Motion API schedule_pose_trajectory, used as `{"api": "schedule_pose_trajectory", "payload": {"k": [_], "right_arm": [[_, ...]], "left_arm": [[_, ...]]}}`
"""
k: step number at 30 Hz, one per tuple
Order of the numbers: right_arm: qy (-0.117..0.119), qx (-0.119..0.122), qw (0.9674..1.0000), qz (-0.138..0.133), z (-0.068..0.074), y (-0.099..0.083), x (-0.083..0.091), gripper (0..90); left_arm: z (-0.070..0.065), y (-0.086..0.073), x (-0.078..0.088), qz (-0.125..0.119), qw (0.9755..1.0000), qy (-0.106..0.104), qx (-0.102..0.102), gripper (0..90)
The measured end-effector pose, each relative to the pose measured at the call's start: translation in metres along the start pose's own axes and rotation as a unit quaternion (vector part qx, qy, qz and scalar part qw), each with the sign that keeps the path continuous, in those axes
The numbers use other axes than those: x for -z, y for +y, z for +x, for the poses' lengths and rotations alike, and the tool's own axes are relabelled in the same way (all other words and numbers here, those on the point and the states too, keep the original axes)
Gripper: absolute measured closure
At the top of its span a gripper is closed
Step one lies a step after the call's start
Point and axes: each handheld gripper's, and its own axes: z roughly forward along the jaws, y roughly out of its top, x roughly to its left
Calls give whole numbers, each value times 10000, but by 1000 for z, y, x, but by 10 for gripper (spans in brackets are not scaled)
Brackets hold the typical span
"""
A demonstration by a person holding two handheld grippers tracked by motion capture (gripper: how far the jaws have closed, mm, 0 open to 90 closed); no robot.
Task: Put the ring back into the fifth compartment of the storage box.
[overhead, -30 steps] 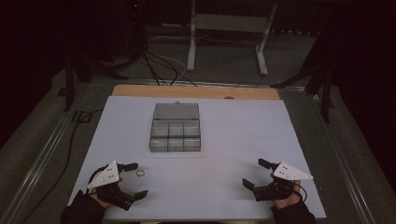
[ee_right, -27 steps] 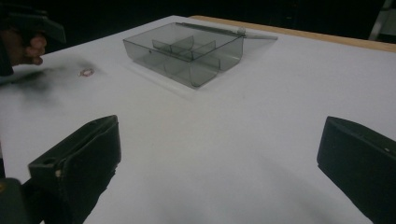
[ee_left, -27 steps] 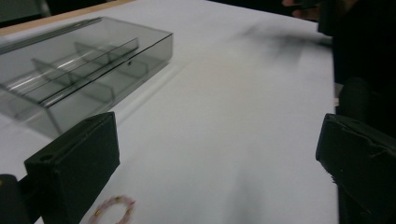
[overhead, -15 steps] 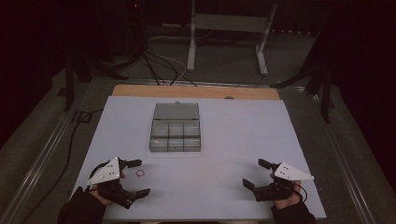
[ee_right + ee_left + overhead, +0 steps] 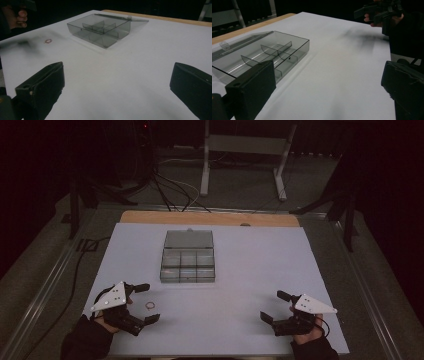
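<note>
Dark room all round; white surface [image 5: 240,320] lit in the middle of the high view, wooden edge along its far side, metal frame legs and cables on the floor beyond.

Left gripper [image 5: 145,304] sits lower left of the high view, fingers spread wide. Small ring [image 5: 149,305] lies flat on the surface right between those fingers, touching neither as far as I can tell. In the right gripper view I see the ring [image 5: 47,40] as a faint loop at upper left, well apart from the box.

Right gripper [image 5: 274,307] rests lower right, fingers also wide and empty, pointed toward the middle of the surface.

My read: the step in hand is picking up the ring with the left gripper. To do it well I would drop the fingers until the tips nearly meet the surface, keep the ring centred, and close slowly. It is thin and flat, so a fast close could flick it away or ride over it. Tilting one finger under the rim may help.

Container: clear smoky plastic box [image 5: 188,263], centre of the high view, lid [image 5: 189,239] swung open and lying flat behind it. Dividers [image 5: 277,51] split it into compartments. Every compartment I can see into looks empty. Nearest corner faces the left gripper view.
</note>
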Motion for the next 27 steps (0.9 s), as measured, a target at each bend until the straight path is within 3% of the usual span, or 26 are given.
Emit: {"api": "schedule_pose_trajectory", "payload": {"k": [15,19,27], "right_arm": [[-5,-35,10000,-11,0,-1,1,0],[-8,-51,10000,-18,-1,-1,1,0],[-19,-48,10000,9,-1,-1,1,0]], "left_arm": [[18,1,1,67,9998,138,144,7],[24,-2,0,95,9994,161,278,7],[34,-8,-3,369,9980,259,442,7]]}}
